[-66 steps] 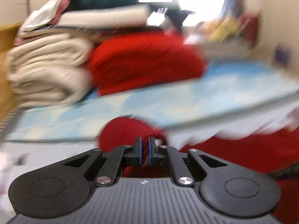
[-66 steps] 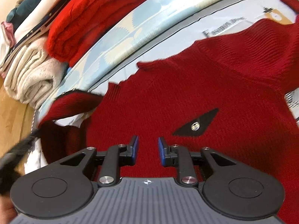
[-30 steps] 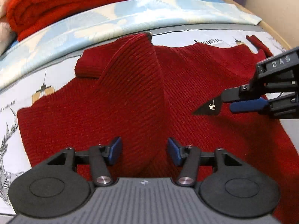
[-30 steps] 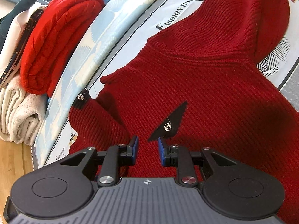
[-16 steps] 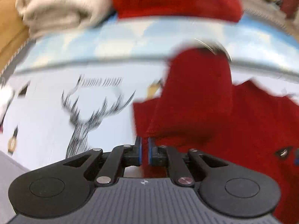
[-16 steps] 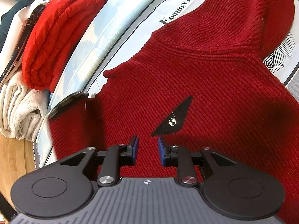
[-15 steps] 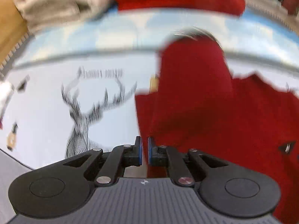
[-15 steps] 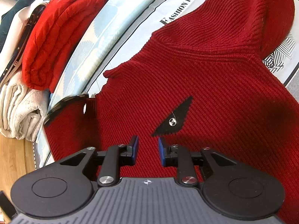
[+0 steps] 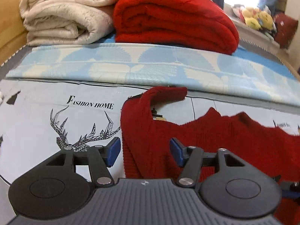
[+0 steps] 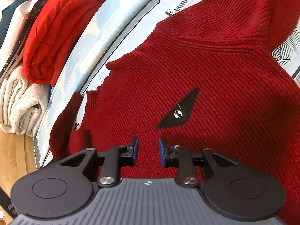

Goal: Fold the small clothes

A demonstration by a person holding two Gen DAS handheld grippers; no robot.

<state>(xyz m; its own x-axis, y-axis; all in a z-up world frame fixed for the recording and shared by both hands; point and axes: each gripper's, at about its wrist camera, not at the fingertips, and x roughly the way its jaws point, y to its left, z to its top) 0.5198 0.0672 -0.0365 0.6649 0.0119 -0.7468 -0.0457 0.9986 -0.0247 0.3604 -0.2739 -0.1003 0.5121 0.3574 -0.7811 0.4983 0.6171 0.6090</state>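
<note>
text: "FASHION HOME" on printed sheet beside deer print | red sweater flat on sheet | left gripper jaws opening, sleeve between pads, not pinched | right gripper narrow gap, holding nothing, over sweater | right view only: black patch, metal logo unreadable | left view only: plush toys

The bedsheet reads "FASHION HOME".
</note>
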